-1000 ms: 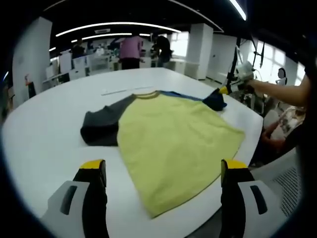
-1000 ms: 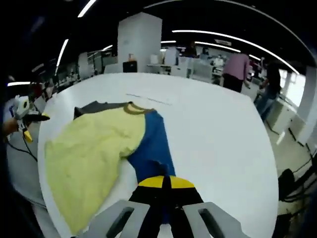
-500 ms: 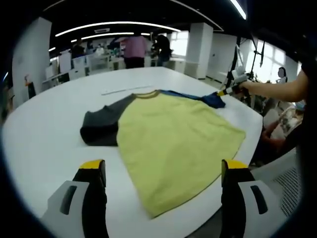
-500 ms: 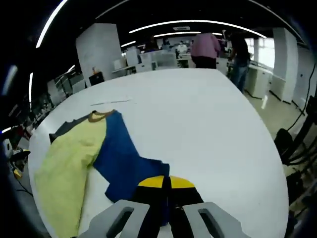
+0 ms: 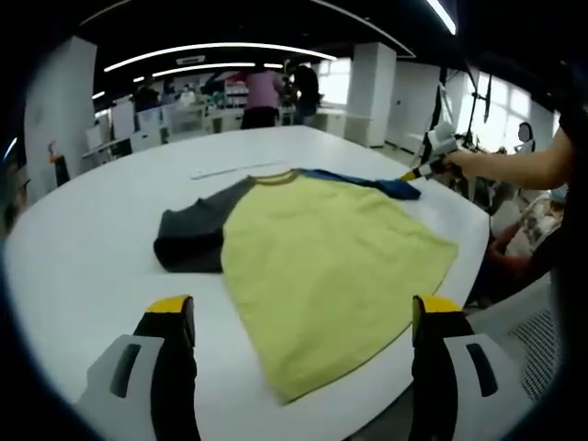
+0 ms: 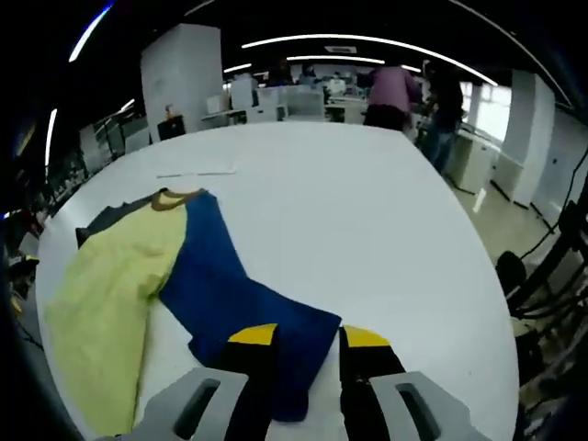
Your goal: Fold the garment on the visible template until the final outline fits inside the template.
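While parted, right claw point(image 6: 301, 338) astride blue sleeve point(image 6: 241, 303).

The garment point(image 5: 322, 248) lies flat on the white table point(image 5: 83, 248); yellow body, grey sleeve point(image 5: 197, 241) one side, blue sleeve point(image 6: 239, 299) stretched out opposite.

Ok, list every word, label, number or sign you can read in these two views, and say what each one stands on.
None can be read.
The shirt shows plain yellow, grey and blue fabric, with no print or label in view.
The white table carries no readable marking.
Things on the far desks are too small and blurred to tell whether they bear text.
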`<state>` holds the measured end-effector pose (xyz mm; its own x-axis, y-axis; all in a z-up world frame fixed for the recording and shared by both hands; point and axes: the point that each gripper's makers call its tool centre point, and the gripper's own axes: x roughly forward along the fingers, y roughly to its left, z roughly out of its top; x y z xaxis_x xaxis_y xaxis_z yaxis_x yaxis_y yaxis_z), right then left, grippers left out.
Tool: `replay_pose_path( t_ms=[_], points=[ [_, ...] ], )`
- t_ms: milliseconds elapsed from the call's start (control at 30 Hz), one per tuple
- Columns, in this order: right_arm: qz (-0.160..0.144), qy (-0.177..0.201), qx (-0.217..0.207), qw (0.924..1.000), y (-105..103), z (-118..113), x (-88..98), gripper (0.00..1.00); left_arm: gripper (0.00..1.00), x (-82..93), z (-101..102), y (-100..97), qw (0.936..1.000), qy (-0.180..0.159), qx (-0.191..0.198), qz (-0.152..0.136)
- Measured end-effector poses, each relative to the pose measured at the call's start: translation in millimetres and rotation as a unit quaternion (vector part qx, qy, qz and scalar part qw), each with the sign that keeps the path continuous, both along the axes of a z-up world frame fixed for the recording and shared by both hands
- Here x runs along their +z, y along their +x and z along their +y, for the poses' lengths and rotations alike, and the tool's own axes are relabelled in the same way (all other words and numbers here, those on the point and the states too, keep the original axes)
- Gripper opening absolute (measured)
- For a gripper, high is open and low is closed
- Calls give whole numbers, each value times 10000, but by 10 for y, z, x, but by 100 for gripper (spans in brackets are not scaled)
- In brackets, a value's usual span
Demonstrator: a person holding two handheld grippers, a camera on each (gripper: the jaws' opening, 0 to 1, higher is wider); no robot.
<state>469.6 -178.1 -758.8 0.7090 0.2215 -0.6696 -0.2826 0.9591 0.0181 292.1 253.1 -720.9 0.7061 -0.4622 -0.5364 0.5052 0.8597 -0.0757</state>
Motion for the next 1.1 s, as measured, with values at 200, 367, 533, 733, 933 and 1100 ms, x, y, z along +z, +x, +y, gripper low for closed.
replay_pose_path(
  t_ms=[200,367,533,733,933,1100],
  points=[
    [-79,70,457,9989,-16,300,106,33,95,12,-8,12,10000,-23,22,-43],
    [-9,86,672,9977,2,528,59,31,95,16,-11,8,10000,-36,30,-58],
    [114,68,845,9963,-4,690,-53,29,95,22,-14,-35,10000,-47,11,-63],
    [232,-62,931,9954,-3,766,-194,24,95,24,11,-43,9999,-78,78,-70],
    [344,-246,675,9968,32,733,-306,18,95,23,23,-37,9999,-73,105,-67],
    [334,-461,457,9973,55,701,-366,13,94,13,30,-43,9999,-61,118,-50]
  ],
)
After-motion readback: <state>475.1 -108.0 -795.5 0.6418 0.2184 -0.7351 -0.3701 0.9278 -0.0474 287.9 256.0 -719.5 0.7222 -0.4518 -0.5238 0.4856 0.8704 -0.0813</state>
